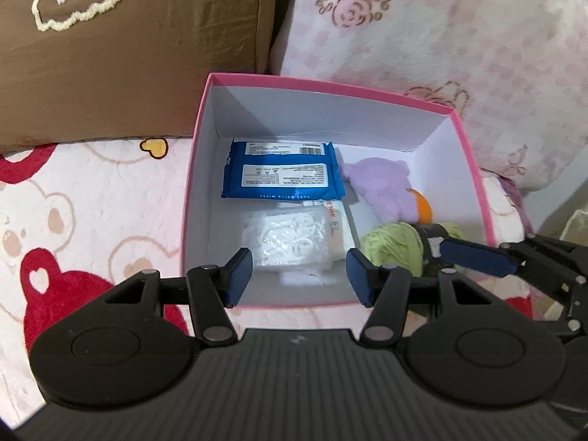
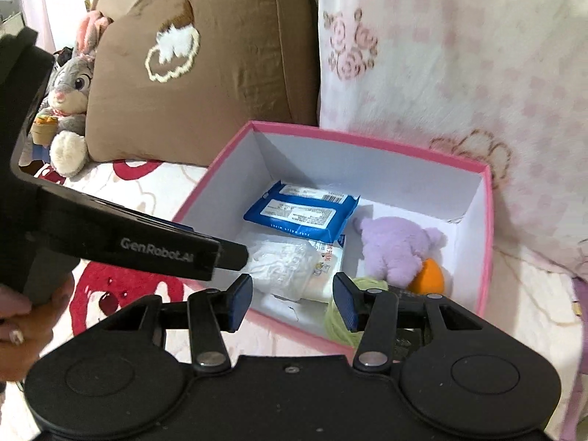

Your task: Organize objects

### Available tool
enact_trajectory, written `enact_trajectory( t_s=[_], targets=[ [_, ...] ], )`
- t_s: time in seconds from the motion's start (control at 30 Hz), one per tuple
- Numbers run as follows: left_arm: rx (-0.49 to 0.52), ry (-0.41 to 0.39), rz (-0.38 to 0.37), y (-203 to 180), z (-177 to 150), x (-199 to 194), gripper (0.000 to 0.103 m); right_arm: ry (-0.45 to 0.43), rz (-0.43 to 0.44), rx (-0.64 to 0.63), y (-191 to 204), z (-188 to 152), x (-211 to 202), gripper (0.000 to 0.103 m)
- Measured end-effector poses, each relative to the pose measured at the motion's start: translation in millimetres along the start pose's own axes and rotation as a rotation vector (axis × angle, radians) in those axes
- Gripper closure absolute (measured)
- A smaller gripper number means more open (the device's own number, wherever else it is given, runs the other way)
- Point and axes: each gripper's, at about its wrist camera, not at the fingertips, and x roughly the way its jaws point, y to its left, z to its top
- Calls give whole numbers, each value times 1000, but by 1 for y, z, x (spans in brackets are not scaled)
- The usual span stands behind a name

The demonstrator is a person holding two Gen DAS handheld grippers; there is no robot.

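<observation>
A pink box (image 1: pixel 330 86) (image 2: pixel 367 139) with a white inside stands open on the bed. In it lie a blue wipes pack (image 1: pixel 283 176) (image 2: pixel 305 217), a clear bag of white items (image 1: pixel 290 239) (image 2: pixel 283 261), a purple plush toy (image 1: pixel 382 187) (image 2: pixel 397 250) with an orange part, and a green yarn ball (image 1: pixel 393 246) (image 2: pixel 338 323). My left gripper (image 1: pixel 299 277) hangs open above the box's near edge, holding nothing. My right gripper (image 2: pixel 293 303) is open and holds nothing, above the near right corner. One of its fingers (image 1: pixel 474 257) shows over the yarn in the left wrist view.
A brown cushion (image 1: pixel 128 55) (image 2: pixel 202 73) and a pink floral blanket (image 1: pixel 441 36) stand behind the box. A grey rabbit plush (image 2: pixel 70 88) sits at the far left. The sheet (image 1: pixel 73 202) has red bear prints. A hand (image 2: pixel 14 316) holds the left gripper's body.
</observation>
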Motion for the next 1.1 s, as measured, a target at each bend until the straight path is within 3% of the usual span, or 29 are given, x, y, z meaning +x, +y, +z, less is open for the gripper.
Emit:
enact_trajectory(
  t_s=[0.63, 1.1],
  targets=[
    [102, -18, -13, -20, -45, -111, 38, -96, -51, -37, 19, -26, -122, 31],
    [107, -6, 10, -21, -84, -130, 34, -76, -93, -36, 37, -61, -143, 29]
  ],
)
